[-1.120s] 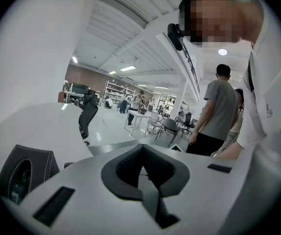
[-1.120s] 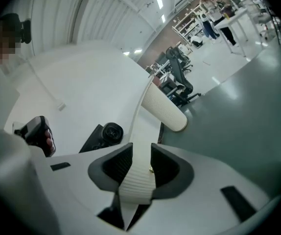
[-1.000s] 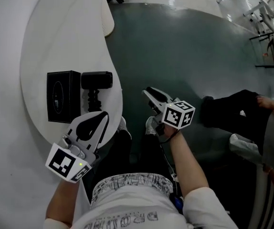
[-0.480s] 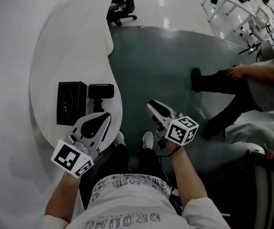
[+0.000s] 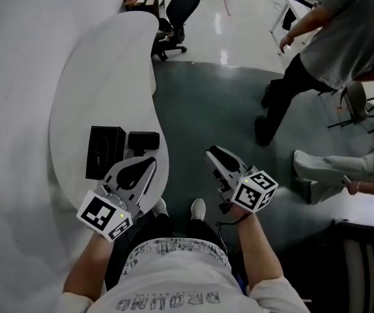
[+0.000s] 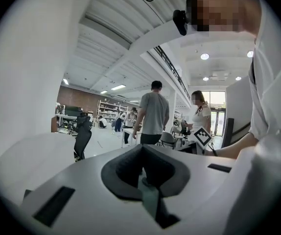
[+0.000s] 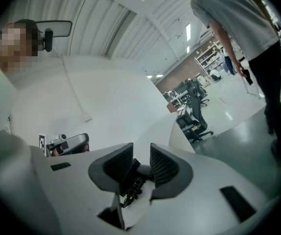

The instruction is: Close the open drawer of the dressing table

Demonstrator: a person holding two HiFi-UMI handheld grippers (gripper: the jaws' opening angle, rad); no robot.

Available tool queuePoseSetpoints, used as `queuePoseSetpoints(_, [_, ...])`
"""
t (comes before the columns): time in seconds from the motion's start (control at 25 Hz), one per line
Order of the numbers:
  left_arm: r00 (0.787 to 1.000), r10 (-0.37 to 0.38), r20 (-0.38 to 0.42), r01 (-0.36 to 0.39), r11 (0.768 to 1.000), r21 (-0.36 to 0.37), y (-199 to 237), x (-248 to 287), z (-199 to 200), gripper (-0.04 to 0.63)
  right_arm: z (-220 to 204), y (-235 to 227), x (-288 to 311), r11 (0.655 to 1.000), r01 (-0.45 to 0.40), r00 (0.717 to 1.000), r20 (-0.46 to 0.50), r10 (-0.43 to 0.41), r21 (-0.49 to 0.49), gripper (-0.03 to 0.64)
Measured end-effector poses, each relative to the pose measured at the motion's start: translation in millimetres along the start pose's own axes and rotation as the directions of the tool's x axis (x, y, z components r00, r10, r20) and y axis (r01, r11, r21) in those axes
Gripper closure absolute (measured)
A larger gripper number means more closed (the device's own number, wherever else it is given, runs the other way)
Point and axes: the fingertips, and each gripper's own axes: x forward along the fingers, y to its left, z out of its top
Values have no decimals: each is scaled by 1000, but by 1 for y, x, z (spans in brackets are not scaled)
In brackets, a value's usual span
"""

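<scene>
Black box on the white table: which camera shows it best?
The head view: the black box lies in full sight on the white table, seen from above. Neither gripper view shows the box; the right gripper view catches only the table's curved edge.

Box point(image 5: 105, 152) on table point(image 5: 96, 70), leftward

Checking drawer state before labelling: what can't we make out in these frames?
Drawer: in no view; the head view looks down on the tabletop, which hides anything beneath.
Black box: head view, markings too small; the left gripper covers its near corner.
Both gripper views: point across the room; no drawer appears.
</scene>
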Motion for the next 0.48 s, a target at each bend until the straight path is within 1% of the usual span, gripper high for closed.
queuePoseSetpoints(0.48, [998,-14,65,13,1000,20,4,-11,26,580,44,54,-8,996,-30,996,79,37,-85,505])
